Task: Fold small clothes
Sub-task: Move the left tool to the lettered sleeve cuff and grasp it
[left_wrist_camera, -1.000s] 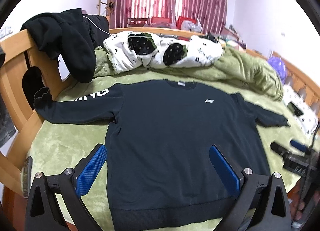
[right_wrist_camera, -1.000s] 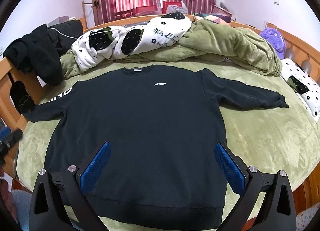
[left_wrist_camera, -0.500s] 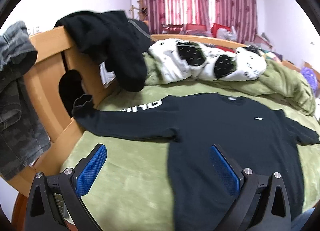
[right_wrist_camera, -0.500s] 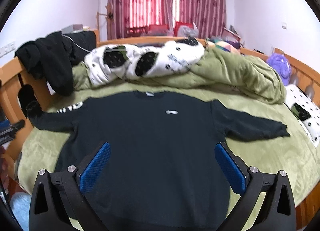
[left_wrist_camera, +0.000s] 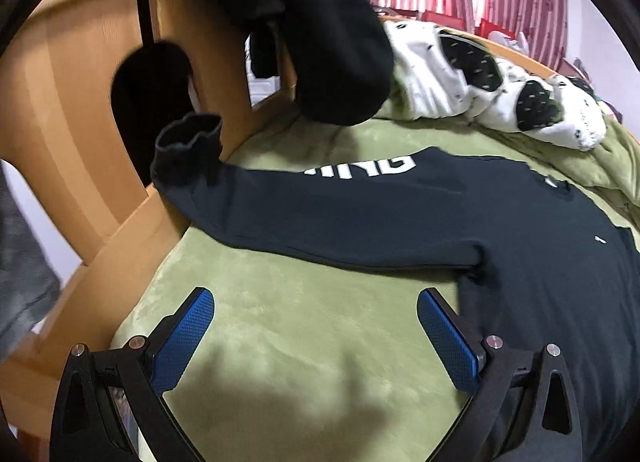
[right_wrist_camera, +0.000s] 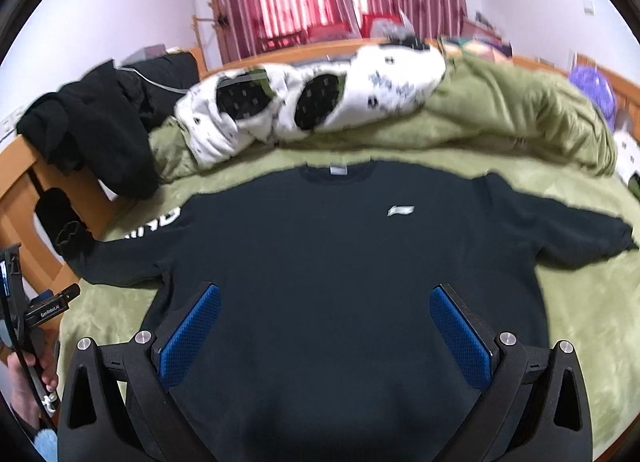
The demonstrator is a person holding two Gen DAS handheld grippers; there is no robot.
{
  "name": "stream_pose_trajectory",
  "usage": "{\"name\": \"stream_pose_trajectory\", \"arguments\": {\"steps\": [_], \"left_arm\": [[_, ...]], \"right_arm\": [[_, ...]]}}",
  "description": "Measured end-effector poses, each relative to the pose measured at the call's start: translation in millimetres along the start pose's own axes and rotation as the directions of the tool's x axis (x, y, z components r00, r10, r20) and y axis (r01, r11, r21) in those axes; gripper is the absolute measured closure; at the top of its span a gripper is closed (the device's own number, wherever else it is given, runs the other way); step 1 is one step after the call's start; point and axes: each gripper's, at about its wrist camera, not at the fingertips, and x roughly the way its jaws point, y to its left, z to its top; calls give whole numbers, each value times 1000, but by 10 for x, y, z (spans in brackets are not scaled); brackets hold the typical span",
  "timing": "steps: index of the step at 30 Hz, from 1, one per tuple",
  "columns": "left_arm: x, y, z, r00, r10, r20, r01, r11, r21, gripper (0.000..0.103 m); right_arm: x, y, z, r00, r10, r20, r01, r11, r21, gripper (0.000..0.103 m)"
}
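A dark navy sweatshirt [right_wrist_camera: 344, 262] lies flat, front up, on the green bedspread [right_wrist_camera: 580, 314], sleeves spread out. Its left sleeve [left_wrist_camera: 320, 218] carries white letters, and its cuff [left_wrist_camera: 188, 142] rests up against the wooden bed frame. My left gripper [left_wrist_camera: 316, 322] is open and empty, low over the bedspread just below that sleeve, near the armpit. My right gripper [right_wrist_camera: 325, 322] is open and empty, above the sweatshirt's lower body. The left gripper also shows at the left edge of the right wrist view [right_wrist_camera: 24, 314].
A wooden bed frame [left_wrist_camera: 80, 166] runs along the left, with black clothes [left_wrist_camera: 320, 30] hung over it. A white spotted quilt [right_wrist_camera: 312, 102] and a bunched green duvet [right_wrist_camera: 520, 114] lie behind the sweatshirt. A purple plush [right_wrist_camera: 592, 90] sits at the far right.
My left gripper has swung left and down, from over the sweatshirt's body to the left sleeve by the bed frame. My right gripper has moved closer over the body. Both stayed open.
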Motion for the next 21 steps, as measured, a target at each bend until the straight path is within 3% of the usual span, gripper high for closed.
{"name": "stream_pose_trajectory", "arguments": {"steps": [5,10,16,21], "left_arm": [[409,194,72,999,4,-33,-6,998,-68,3],[745,350,130,999,-1,-49,-5,992,-128,10],[1152,533,256,999,13,-49,-22,981,-191,31],[1481,584,305,994,70,-86,-85,978,-190,44]], "right_arm": [[332,47,-94,998,-57,-34,57,998,-8,1],[577,-3,-148,997,-26,-73,26,1000,1,3],[817,-55,-182,994,-47,-95,44,998,-33,11],[968,-136,-199,991,-41,-126,35,998,-46,27]]}}
